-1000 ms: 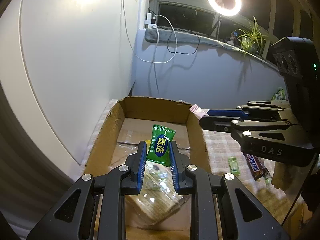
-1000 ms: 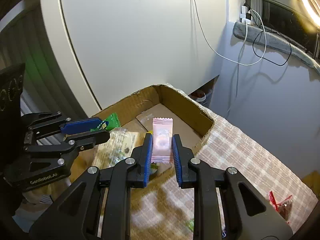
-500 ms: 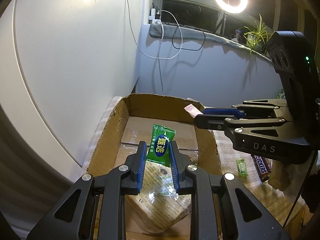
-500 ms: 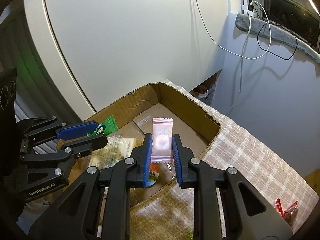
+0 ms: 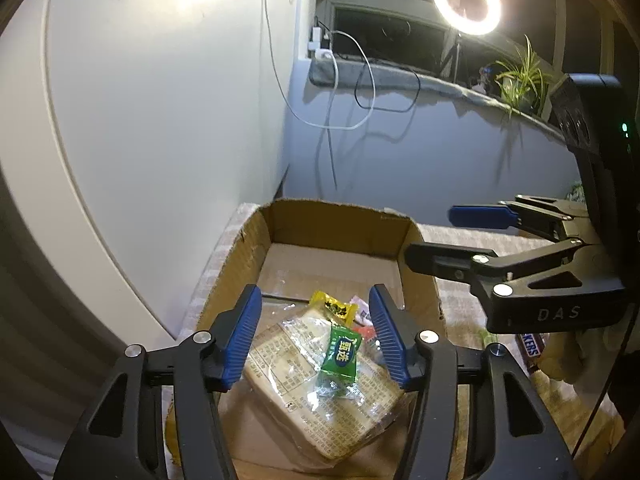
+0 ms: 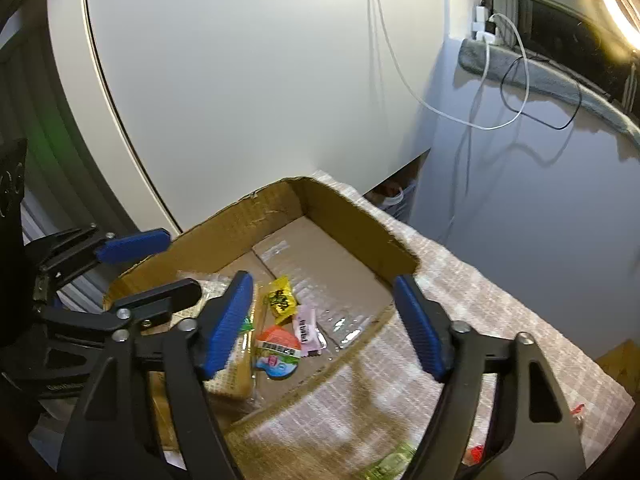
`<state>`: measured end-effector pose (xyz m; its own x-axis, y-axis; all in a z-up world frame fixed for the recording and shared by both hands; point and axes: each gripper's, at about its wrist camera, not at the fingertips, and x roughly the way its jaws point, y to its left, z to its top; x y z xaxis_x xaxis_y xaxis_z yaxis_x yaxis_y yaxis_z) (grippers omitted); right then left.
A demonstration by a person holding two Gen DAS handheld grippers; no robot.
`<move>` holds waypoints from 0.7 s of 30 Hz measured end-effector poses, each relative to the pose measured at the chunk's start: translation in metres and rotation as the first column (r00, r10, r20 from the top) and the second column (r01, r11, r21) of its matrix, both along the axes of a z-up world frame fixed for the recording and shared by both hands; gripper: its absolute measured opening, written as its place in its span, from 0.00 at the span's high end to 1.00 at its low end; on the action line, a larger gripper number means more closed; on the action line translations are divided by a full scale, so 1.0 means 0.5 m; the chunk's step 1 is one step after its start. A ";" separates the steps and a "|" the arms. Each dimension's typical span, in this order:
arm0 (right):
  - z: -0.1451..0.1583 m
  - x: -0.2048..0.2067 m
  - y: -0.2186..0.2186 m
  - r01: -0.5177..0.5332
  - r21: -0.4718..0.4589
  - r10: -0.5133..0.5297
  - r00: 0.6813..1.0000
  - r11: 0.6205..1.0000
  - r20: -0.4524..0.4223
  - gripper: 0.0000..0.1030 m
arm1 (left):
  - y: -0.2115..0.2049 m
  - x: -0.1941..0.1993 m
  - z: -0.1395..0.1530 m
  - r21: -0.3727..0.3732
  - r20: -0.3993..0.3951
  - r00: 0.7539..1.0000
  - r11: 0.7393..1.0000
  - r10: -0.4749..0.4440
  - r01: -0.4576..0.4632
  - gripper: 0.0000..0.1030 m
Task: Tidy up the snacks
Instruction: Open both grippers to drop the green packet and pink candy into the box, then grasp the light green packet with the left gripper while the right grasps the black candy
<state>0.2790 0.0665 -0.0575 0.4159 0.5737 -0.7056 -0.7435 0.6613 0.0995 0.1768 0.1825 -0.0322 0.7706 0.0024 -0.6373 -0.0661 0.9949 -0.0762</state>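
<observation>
While both jaw pairs are opening, left tool (image 5: 316,334) and right tool (image 6: 324,320) grip nothing; green packet (image 5: 341,356) and pink packet (image 6: 306,330) lie in cardboard box (image 5: 320,222).

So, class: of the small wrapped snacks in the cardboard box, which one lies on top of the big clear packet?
The green sachet: it rests on the big clear packet, unlike the others beside it.

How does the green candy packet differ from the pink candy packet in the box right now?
The green candy packet lies on top of the big clear-wrapped cracker pack; the pink candy packet lies on the cardboard box floor. Green shows its printed label; pink shows a barcode. Both lie loose, gripped by neither gripper.
</observation>
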 end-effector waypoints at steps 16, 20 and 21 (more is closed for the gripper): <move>0.031 -0.022 -0.107 0.091 0.065 -0.093 0.995 0.994 0.028 0.19 | -0.042 -0.029 0.027 0.015 0.061 0.998 1.000 -0.016 0.015 0.39; 0.041 -0.034 -0.148 0.109 0.094 -0.113 0.993 0.990 0.039 0.19 | -0.061 -0.037 0.028 0.001 0.067 0.997 1.000 -0.027 0.027 0.39; 0.042 -0.036 -0.159 0.113 0.091 -0.117 0.992 0.989 0.040 0.19 | -0.066 -0.039 0.028 0.001 0.067 0.997 0.999 -0.032 0.032 0.39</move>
<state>0.2609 -0.0129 -0.0365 0.5129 0.5796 -0.6332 -0.6685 0.7325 0.1290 0.1574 0.1497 -0.0180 0.8112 -0.0232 -0.5843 -0.0289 0.9964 -0.0797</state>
